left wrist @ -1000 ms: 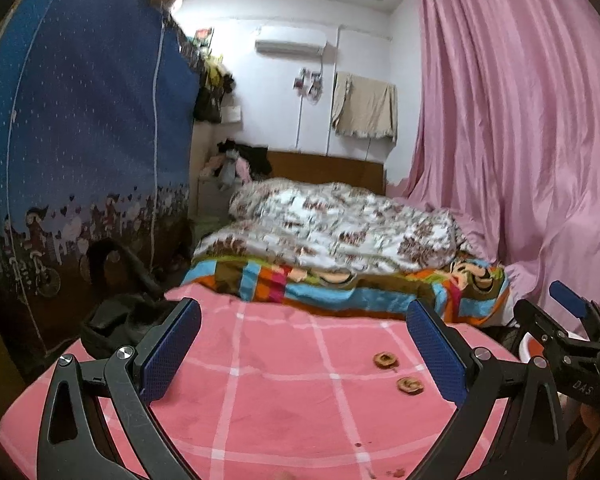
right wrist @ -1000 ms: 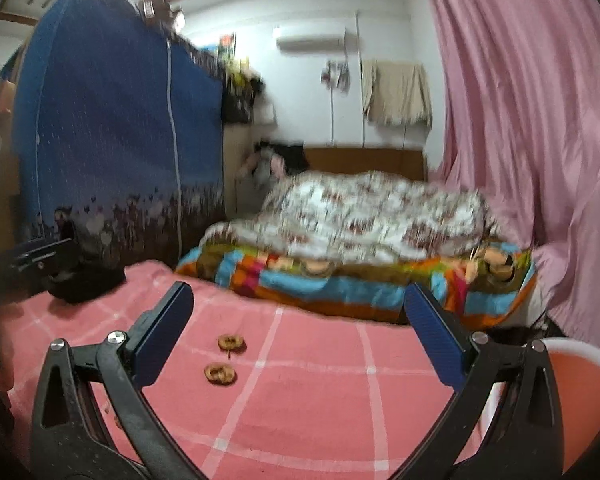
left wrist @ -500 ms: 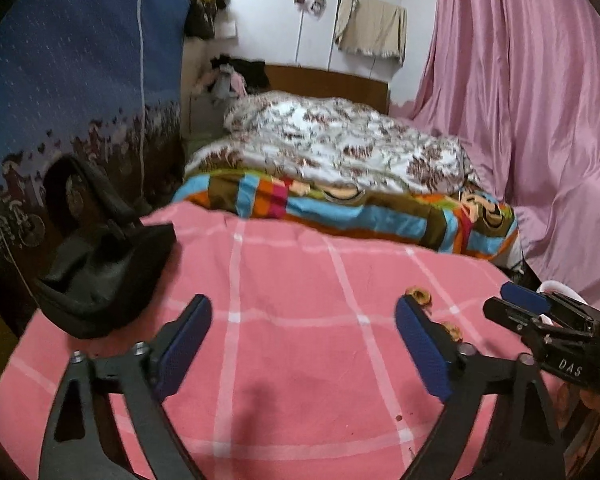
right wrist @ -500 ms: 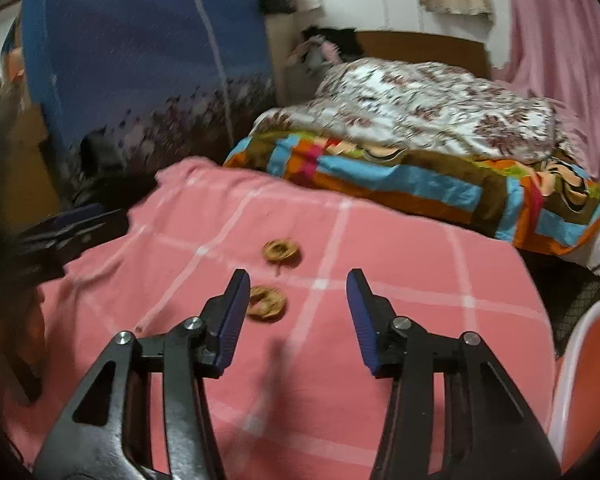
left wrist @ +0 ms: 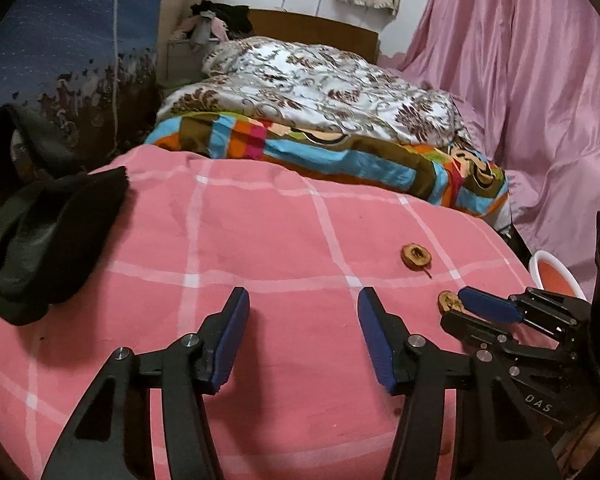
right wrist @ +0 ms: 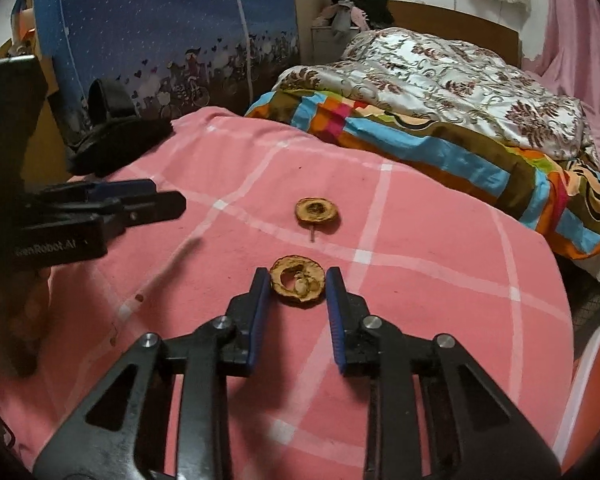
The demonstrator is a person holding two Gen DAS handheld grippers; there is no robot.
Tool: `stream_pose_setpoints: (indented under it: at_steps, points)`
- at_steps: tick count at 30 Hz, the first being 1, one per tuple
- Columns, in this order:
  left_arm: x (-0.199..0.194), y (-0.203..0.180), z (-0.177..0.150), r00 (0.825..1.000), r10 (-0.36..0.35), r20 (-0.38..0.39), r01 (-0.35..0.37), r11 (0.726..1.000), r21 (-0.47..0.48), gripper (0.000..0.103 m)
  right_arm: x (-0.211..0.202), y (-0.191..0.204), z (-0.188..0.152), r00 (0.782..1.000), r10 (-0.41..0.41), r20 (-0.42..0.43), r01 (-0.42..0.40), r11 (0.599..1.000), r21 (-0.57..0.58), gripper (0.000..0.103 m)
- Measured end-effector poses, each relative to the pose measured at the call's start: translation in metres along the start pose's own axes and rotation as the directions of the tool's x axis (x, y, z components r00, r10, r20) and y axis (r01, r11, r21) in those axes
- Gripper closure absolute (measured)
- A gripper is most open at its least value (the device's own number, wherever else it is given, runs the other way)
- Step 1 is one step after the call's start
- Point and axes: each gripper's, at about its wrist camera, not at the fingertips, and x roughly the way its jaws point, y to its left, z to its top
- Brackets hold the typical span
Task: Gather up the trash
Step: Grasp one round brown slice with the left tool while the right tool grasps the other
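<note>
Two dried brown fruit slices lie on the pink checked tablecloth (right wrist: 420, 280). The near slice (right wrist: 297, 284) sits between the fingertips of my right gripper (right wrist: 298, 280), whose jaws are narrowed around it with a small gap on each side. The far slice (right wrist: 317, 211), with a short stem, lies beyond it. In the left wrist view the near slice (left wrist: 449, 302) is partly hidden by the right gripper and the far slice (left wrist: 417, 256) is in plain sight. My left gripper (left wrist: 302, 312) is open and empty low over the cloth, left of the slices.
A black bag (left wrist: 40, 236) lies at the table's left edge. A white bin with a red inside (left wrist: 554, 276) stands past the right edge; it also shows in the right wrist view (right wrist: 592, 396). A bed with a patterned quilt (left wrist: 320, 92) is behind the table.
Both grippers have dropped toward the cloth and narrowed. The right gripper has moved forward so its fingertips now flank the near slice.
</note>
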Motion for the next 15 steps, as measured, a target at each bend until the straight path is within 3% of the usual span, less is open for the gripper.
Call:
stream_pose_setpoints:
  at_steps: [7, 15]
  points:
    - [0.017, -0.018, 0.006, 0.997, -0.057, -0.047, 0.059, 0.997, 0.046, 0.053, -0.018, -0.031, -0.007, 0.994, -0.108, 0.02, 0.107, 0.993, 0.053, 0.068]
    - [0.042, -0.053, 0.02, 0.989, -0.12, -0.084, 0.129, 0.986, 0.103, 0.053, -0.03, -0.055, -0.014, 0.991, -0.128, 0.04, 0.122, 0.984, 0.126, 0.068]
